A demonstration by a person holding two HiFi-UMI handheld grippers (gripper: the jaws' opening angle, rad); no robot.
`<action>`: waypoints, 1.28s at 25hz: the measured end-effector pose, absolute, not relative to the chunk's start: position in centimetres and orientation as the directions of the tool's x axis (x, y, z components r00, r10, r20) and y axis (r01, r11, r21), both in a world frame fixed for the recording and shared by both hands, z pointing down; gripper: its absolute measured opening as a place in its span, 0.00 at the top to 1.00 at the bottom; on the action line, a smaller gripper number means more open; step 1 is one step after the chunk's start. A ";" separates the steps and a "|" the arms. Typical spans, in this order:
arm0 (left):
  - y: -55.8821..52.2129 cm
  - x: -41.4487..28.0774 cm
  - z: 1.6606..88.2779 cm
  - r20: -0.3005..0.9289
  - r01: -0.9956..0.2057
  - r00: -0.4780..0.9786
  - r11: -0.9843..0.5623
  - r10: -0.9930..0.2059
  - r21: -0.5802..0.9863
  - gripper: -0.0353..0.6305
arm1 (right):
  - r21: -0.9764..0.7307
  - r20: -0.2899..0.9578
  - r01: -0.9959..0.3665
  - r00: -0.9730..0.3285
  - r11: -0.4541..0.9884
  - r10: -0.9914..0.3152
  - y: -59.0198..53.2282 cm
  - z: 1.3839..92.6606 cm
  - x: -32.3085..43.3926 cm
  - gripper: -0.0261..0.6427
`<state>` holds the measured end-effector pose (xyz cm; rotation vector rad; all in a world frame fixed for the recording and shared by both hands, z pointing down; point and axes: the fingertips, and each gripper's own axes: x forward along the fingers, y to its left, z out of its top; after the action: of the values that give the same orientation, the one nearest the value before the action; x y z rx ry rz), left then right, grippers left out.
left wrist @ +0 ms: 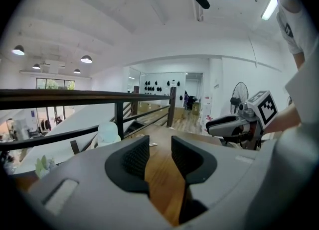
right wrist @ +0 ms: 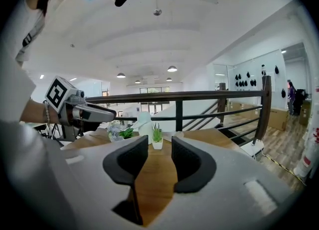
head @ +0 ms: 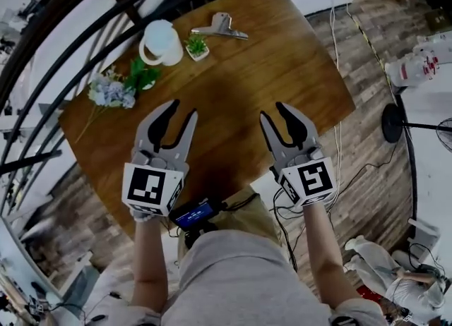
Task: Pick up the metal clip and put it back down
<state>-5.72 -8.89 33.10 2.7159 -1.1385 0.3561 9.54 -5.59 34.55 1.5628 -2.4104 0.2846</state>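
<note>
The left gripper (head: 183,109) sits low in the picture, left of the middle, and its two jaws stand apart with nothing between them. Only brown wood shows in the gap. The right gripper (head: 273,111) sits beside it, right of the middle, and it is open and empty too. Both point up the picture, over the near part of the wooden table (head: 282,85). Past the left gripper, toward the left edge, lie some pale flowers (head: 111,92) with green leaves. Higher up stand a white jug (head: 161,41) and, just beside it, a little green plant in a white pot (head: 197,47). The metal clip (head: 221,27) lies at the top of the picture, near the middle, on the far part of the table. It is just right of the little plant and well apart from both grippers. It lies flat, and its long side runs left to right, tipped a little down at the right. Its thin end points right, and its thicker end is on the left, near the plant. A short piece sticks out from it toward the top of the picture. It looks hard and stiff, so I think it will not bend or break. It looks small, so it is likely light. The shiny metal may be slippery and could slide out of the jaws. I think the best place to hold it is the thicker middle part, with one jaw on each long side.
</note>
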 end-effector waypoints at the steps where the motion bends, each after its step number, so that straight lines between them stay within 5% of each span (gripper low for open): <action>1: -9.5 -5.7 33.4 0.289 -0.723 0.674 -0.687 -0.680 0.071 0.74 | -0.026 0.319 -0.911 -0.397 0.411 -0.861 -6.3 34.8 9.5 0.74; 32: -20.1 -4.2 39.0 0.360 -0.789 0.599 -0.603 -0.715 0.114 0.74 | -0.006 0.402 -0.833 -0.509 0.554 -0.761 -23.7 41.8 8.6 0.71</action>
<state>-4.17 -20.13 38.99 2.5663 -1.2343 0.4070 8.64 -23.69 41.85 1.3047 -2.4392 0.2820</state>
